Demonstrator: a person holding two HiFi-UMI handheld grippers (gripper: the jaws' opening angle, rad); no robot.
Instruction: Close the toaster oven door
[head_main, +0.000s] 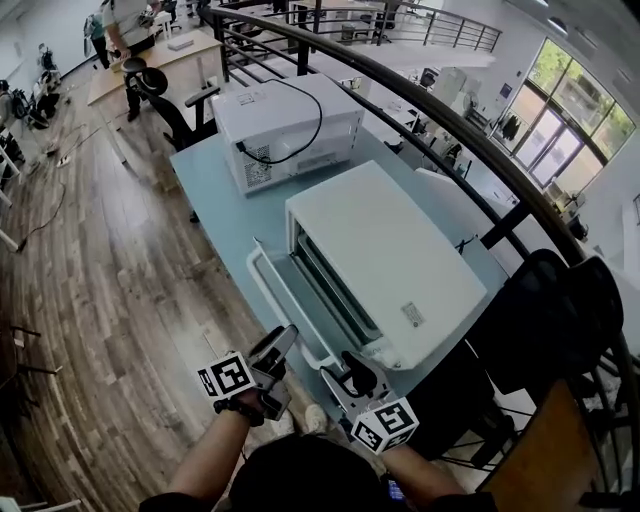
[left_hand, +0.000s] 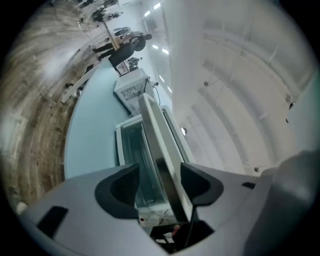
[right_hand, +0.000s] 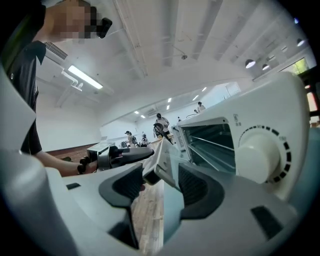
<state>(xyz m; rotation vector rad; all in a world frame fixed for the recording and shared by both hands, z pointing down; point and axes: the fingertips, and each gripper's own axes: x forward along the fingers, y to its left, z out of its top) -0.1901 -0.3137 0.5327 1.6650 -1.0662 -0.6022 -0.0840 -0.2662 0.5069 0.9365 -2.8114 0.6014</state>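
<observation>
My left gripper (head_main: 284, 342) stands wide apart, the toaster oven door (head_main: 278, 298) running edge-on between its pads, untouched (nearer one pad). My right gripper (head_main: 349, 373) clamps the door's front corner. Door partway open on the toaster oven (head_main: 395, 255), blue table (head_main: 215, 200)

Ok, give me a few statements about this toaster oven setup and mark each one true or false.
1. The toaster oven has its door open. True.
2. A black cord lies across the white appliance behind it. True.
3. The table is red. False: it is light blue.
4. The left hand-held gripper is well away from the door. False: the door's edge stands between its jaws.
</observation>
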